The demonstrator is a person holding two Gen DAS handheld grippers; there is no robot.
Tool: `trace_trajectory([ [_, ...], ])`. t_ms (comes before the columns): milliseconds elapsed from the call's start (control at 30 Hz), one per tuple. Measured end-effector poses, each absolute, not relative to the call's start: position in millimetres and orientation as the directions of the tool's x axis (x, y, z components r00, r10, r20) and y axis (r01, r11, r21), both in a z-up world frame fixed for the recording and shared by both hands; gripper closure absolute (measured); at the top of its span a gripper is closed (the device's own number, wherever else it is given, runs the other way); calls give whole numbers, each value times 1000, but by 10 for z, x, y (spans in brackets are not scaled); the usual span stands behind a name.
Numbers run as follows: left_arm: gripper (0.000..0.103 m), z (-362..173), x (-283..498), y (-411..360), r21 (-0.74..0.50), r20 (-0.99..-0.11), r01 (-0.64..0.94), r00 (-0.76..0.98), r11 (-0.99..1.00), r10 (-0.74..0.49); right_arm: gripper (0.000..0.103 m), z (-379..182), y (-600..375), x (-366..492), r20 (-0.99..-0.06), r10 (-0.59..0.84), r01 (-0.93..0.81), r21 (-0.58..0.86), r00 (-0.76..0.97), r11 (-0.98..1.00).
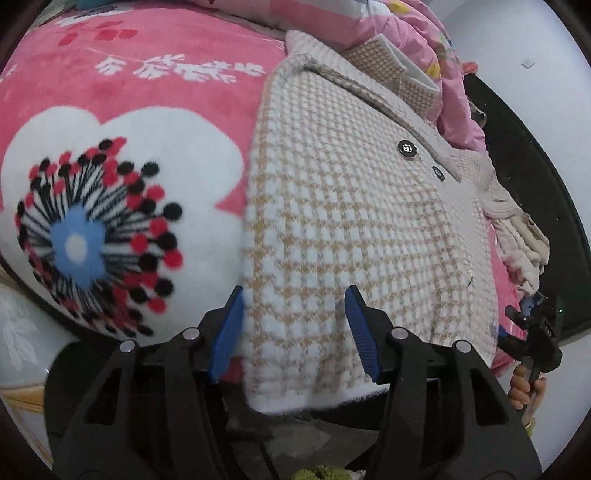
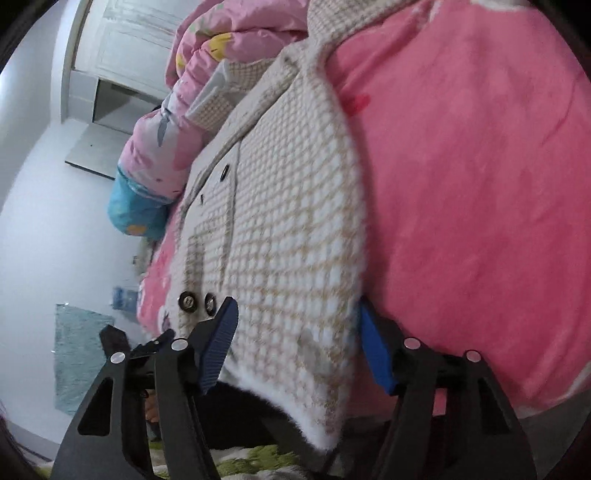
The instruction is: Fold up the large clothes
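A bedroom in a home. Shown by a bed under a pink plush blanket (image 1: 155, 88) printed with a big white flower at 9 o'clock, a bunched pink quilt (image 2: 225, 48) at 12 o'clock, a fuzzy houndstooth coat (image 1: 332, 206) laid out in the middle, plain white walls, a white panelled door (image 2: 125, 33) at 11 o'clock, a teal mat (image 2: 74, 358) on the floor at 8 o'clock.

Coat (image 1: 343, 206) lies on blanket (image 1: 155, 96) (quilt (image 1: 436, 44) heaped behind).

Pink blanket (image 1: 166, 96) beside the coat (image 1: 351, 206) lies bare — bunched quilt (image 2: 229, 55) crowds its collar end.
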State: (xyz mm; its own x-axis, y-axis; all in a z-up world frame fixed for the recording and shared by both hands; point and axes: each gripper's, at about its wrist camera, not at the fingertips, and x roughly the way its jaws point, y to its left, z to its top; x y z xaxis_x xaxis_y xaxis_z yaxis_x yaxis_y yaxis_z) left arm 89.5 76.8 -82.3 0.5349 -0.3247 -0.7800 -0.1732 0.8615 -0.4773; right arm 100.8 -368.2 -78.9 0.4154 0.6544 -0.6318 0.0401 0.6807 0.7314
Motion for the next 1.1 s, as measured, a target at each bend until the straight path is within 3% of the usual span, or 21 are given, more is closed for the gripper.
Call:
trace_trajectory([
  [233,51,-1007,974,961,-599,-727,-236,562,765,-395,48,-908,-3650,1260,-607,687,52,763,400,644],
  [500,53,-963,839,866,-594,-717,-205,574,778,-395,52,-835,-3380,938,-663,638,12,697,392,717],
  [700,62,-965,949,828,-534,-763,-240,550,811,-340,69,-911,-3350,998,-701,579,63,657,415,751],
  [767,68,-918,951,773,-489,-780,-240,550,838,-298,79,-853,-3293,957,-736,525,68,605,428,793],
  [833,85,-825,934,703,-434,-793,-219,553,874,-255,91,-694,-3227,911,-747,491,44,568,448,822],
  [933,94,-595,866,674,-396,-780,-164,579,903,-237,93,-334,-3223,832,-718,475,-4,550,509,835],
  [1100,96,-14,652,751,-333,-729,-69,652,940,-210,95,283,-3303,686,-655,472,-65,544,590,837],
])
